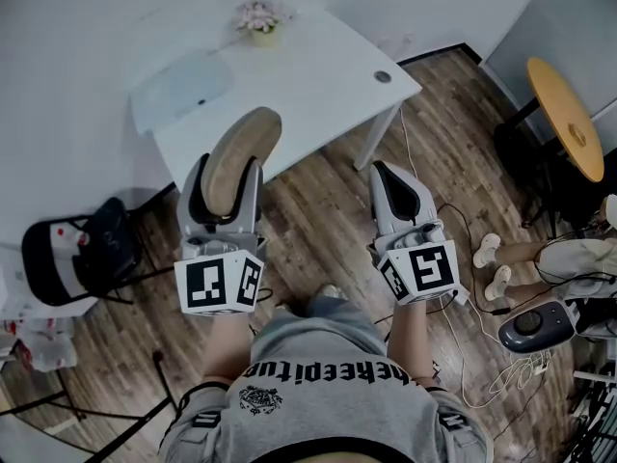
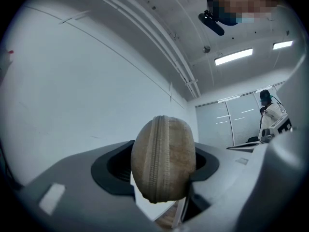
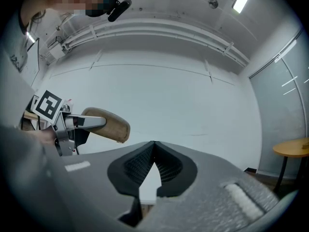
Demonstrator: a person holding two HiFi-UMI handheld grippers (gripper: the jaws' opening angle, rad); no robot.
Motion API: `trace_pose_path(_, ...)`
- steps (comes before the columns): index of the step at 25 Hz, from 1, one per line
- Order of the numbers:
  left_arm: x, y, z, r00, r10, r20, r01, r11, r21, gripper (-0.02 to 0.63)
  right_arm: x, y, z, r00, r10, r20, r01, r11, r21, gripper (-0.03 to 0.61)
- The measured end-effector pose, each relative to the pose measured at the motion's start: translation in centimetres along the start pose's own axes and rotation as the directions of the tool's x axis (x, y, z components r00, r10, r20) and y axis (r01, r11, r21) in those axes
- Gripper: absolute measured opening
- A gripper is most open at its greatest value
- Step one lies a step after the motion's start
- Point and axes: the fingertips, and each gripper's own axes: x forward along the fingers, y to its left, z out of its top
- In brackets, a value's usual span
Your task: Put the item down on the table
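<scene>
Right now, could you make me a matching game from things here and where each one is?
Things:
1 pouch
2 flowers
3 yellow round table
4 black chair

Places:
A far edge of the white table
B held in the left gripper
C far left on the floor
D far right on the floor

Pairs: 1-B, 2-A, 3-D, 4-C.

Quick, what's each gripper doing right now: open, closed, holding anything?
Left gripper: closed on a tan zippered pouch.
Right gripper: closed, nothing between its jaws.
</scene>
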Motion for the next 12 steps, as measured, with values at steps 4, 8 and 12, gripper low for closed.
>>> trace_pose_path(4, 1.2, -1.1, -0.2, 1.0, 0.006, 0.004, -0.006, 1.0, 0.002, 0.295, 0.3, -1.6, -0.3, 1.0, 0.013, 0.002, -0.013, 1.0, 0.0, 0.0)
trace_pose_path(8, 2.1, -2.6, -0.4, 1.0, 0.01, 0.015, -0.01, 1.0, 0.006, 0.295, 0.1, -3.1, -0.5, 1.0, 0.031, 0.007, -0.031, 1.0, -0.005, 0.0)
trace_pose_path(12, 2.5, -4.1, -0.8, 1.0, 0.015, 0.016, -0.015, 1.0, 0.002, 0.295, -0.4, -4.5, -1.1, 0.999, 0.042, 0.005, -0.042, 0.999, 0.004, 0.0)
